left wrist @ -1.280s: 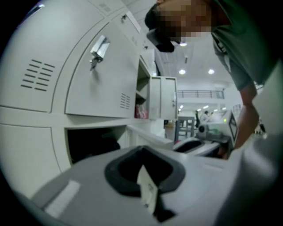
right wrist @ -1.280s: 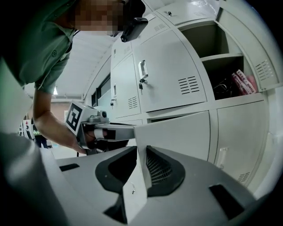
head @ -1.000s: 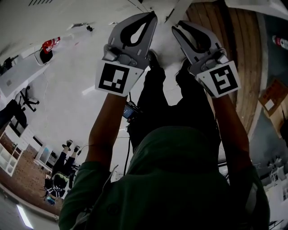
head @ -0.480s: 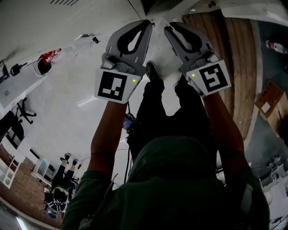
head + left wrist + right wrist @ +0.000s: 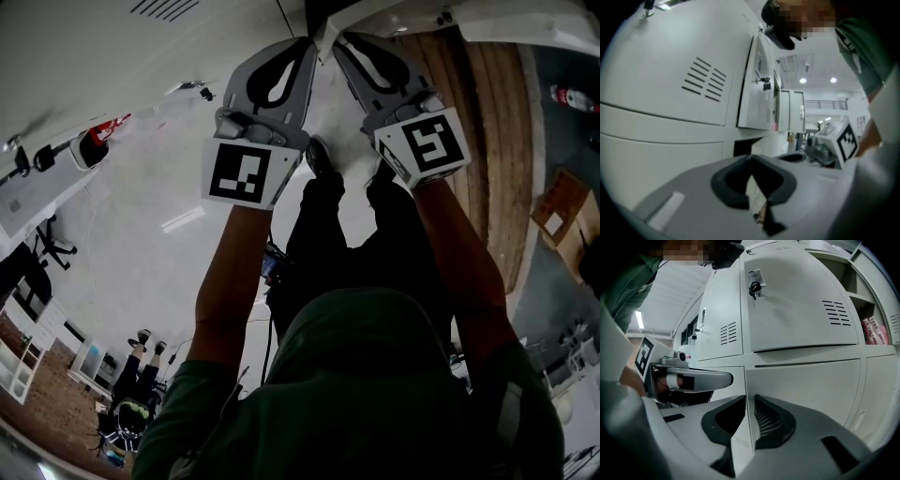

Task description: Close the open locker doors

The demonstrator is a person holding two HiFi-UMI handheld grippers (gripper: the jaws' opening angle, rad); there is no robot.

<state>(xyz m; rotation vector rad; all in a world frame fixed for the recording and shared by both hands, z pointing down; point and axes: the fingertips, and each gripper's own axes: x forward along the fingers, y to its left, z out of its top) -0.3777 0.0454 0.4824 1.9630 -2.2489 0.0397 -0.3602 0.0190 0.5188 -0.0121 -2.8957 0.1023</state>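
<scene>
A white locker door stands open and I see it edge-on. My right gripper is shut on that edge, one jaw on each face. A thin white door edge also sits between the jaws of my left gripper, which is shut on it. In the head view the left gripper and the right gripper meet tip to tip at the door edge. Behind it is a dark open compartment. Further doors hang open along the row. An upper compartment is open with pink packets inside.
A closed vented door with a key in its lock is above the right gripper. A large vented door fills the left. On the floor are a wooden strip, a cardboard box and a red object.
Both grippers have moved forward and drawn together, and their tips now meet at the door edge. The right marker cube has turned more toward the camera.
</scene>
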